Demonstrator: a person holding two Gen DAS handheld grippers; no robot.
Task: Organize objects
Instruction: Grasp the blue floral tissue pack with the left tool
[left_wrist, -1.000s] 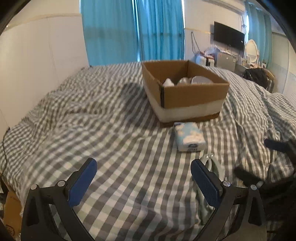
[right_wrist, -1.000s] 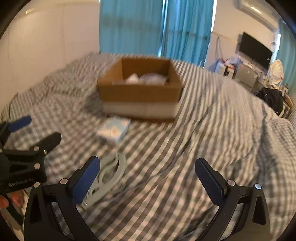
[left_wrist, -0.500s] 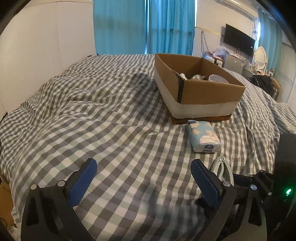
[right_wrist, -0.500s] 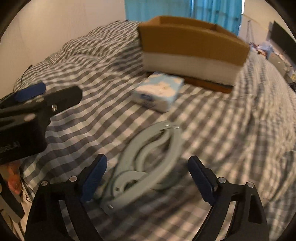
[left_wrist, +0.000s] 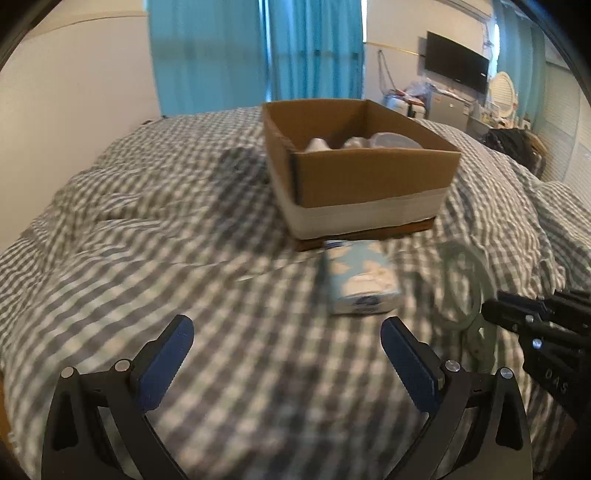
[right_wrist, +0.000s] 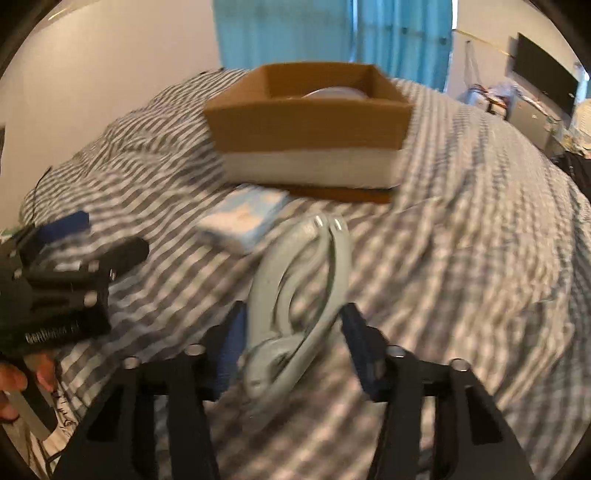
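The right gripper (right_wrist: 291, 332) has its jaws clamped on a pale green folding hanger (right_wrist: 295, 291), holding it tilted up above the checkered bedspread (right_wrist: 461, 258). The left gripper (left_wrist: 284, 354) hangs over the bed with jaws spread wide, nothing in them. A tissue pack (left_wrist: 362, 280) lies just in front of the cardboard box (left_wrist: 369, 184).

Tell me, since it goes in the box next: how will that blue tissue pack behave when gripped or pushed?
The tissue pack looks soft-wrapped, so it will probably squash between fingers rather than resist. It seems light, and should slide, not roll, lying flat on the checked bedspread. The glossy wrapper may slip. The left gripper is open.
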